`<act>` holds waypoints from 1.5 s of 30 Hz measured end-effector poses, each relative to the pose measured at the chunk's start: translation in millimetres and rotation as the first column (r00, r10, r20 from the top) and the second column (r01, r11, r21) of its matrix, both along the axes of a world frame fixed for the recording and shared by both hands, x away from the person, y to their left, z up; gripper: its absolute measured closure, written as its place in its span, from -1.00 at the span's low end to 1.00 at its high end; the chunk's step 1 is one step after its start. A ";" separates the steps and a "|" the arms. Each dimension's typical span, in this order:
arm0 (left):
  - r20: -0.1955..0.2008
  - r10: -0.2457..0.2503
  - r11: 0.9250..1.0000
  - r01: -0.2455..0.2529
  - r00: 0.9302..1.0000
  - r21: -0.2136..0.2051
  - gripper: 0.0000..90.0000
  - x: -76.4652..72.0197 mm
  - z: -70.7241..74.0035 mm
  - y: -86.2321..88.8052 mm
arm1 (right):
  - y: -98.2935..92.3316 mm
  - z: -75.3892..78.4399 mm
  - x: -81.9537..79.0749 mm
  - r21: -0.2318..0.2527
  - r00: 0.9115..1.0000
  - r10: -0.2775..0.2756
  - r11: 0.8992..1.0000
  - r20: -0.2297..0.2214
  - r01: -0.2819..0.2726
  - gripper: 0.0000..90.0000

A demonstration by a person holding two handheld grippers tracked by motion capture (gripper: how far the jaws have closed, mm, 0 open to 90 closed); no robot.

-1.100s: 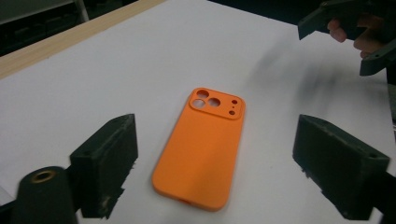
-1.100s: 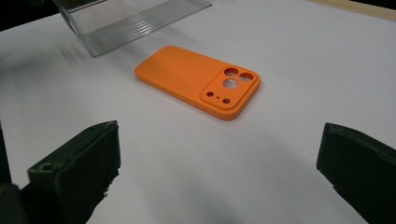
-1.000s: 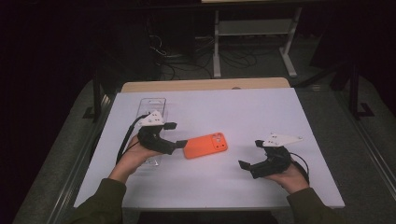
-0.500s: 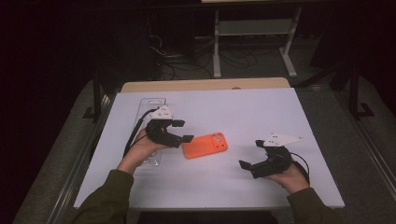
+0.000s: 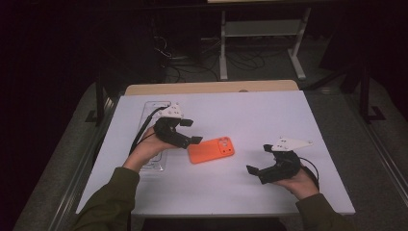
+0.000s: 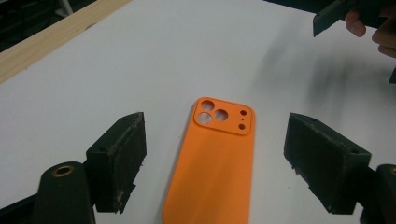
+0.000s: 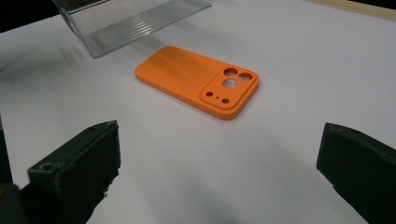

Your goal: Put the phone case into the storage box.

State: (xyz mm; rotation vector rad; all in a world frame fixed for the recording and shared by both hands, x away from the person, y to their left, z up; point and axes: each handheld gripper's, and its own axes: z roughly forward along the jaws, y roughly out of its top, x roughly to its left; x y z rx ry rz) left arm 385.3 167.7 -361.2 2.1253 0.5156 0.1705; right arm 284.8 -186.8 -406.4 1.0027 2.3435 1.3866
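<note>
Counter (image 5: 240, 115): white, in a dark room.
Phone case (image 5: 211, 149): lies flat, nothing holds it.
Left gripper (image 5: 190, 131): fingers wide, over its end.
Right gripper (image 5: 260, 159): fingers wide, apart.
Progress: grasp not yet made.

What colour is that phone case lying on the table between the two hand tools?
The flat plastic phone case is bright orange all over, clearest in the left gripper view.

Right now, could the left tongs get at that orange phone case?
Probably yes. The left tongs hang open right at the near end of the orange phone case, which lies flat on the white table with nothing between them.
</note>
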 end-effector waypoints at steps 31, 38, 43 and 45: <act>-0.043 0.060 0.972 -0.049 0.997 0.231 0.68 20.9 -21.6 -39.4 | -0.3 0.5 -0.3 0.006 1.000 0.002 1.000 0.000 -0.002 -1.00; -0.050 0.130 0.951 -0.111 0.990 0.288 0.99 26.0 -28.9 -46.1 | -0.5 0.7 -0.5 0.008 1.000 0.002 1.000 -0.001 -0.002 -1.00; -0.061 0.189 0.923 -0.157 0.980 0.350 0.99 30.3 -36.9 -48.6 | -0.4 0.7 -0.5 0.009 1.000 0.003 1.000 -0.003 -0.003 -1.00; -0.067 0.213 0.915 -0.175 0.975 0.364 0.99 32.0 -41.1 -49.7 | -0.3 0.6 -0.4 0.009 1.000 0.004 1.000 -0.003 -0.004 -1.00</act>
